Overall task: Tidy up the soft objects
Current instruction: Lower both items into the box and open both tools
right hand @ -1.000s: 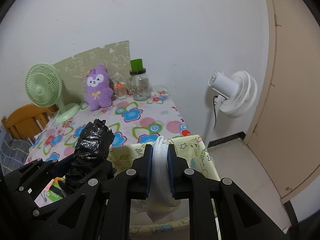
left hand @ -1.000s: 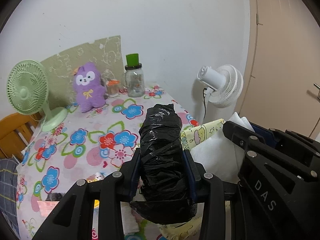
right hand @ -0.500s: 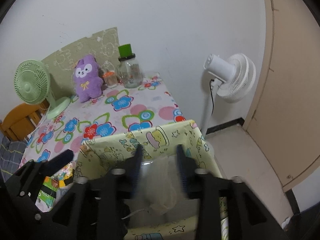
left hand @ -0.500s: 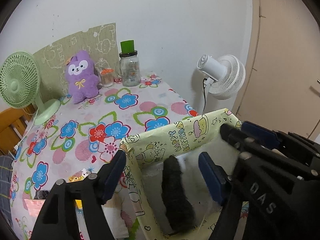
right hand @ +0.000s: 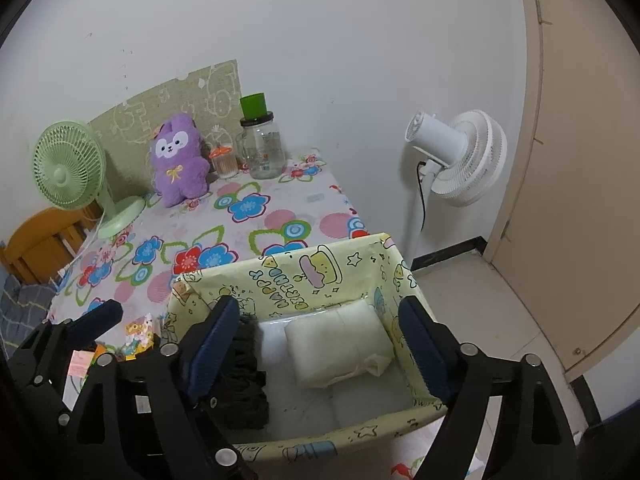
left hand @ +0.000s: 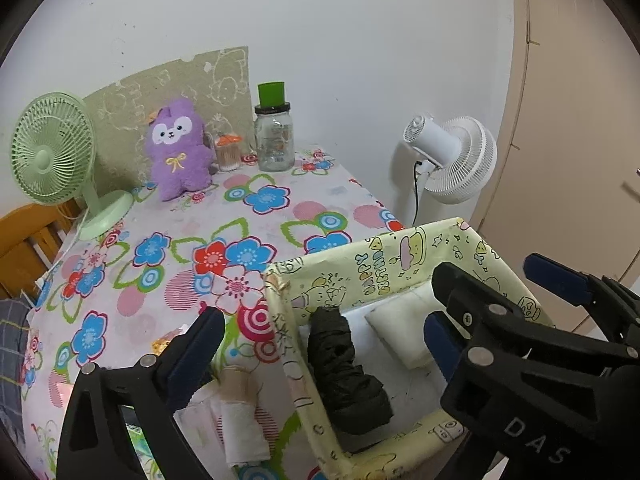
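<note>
The left gripper (left hand: 320, 344) and right gripper (right hand: 320, 344) are opening wide, pinching nothing. Below them, inside the yellow cartoon paper box (right hand: 280, 280), lie the crinkly black plastic bundle (left hand: 344, 376) and white soft pack (right hand: 340, 340).

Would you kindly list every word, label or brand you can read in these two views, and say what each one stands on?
"DAS": raised letters on the black body of the right tongs, seen in the left wrist view.
"HAPPY BIRTHDAY": upside down on the inner wall of the yellow box.
Print on the glass jar: too small to read.
Pink card beside the box: blurred, unreadable.
</note>
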Motion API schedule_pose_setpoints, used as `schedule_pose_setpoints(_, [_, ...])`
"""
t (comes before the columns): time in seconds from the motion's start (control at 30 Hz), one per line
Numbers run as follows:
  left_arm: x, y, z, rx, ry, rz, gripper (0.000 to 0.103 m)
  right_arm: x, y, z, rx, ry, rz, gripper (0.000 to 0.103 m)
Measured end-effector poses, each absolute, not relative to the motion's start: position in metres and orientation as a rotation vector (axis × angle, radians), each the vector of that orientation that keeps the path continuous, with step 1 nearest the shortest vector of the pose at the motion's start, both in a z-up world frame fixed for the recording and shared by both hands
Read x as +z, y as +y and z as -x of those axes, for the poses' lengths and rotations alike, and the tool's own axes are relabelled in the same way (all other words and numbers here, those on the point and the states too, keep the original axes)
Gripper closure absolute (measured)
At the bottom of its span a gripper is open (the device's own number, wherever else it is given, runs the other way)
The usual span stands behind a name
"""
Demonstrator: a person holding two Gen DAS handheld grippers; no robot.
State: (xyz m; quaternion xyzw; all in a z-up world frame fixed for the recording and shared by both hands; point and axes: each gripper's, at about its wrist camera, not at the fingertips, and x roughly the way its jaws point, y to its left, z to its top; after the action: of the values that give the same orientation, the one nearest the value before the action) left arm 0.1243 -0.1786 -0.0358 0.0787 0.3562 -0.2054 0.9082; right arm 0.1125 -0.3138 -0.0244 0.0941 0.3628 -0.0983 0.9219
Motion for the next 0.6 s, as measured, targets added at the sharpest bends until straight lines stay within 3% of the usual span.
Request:
schedule_pose_setpoints(0.33, [-0.025,-0.166,-0.109,-0.4,0.694,-0.174,0.0,-0.012,-0.301,-0.097,-0.22,0.709,-0.176,0.008])
schedule_pose_setpoints(0.6, [-0.018,-0.155,-0.096,-0.399,0.669,-0.174,0.0,-0.003,-0.287,-0.086,-0.213,0.688,-0.153,0.007])
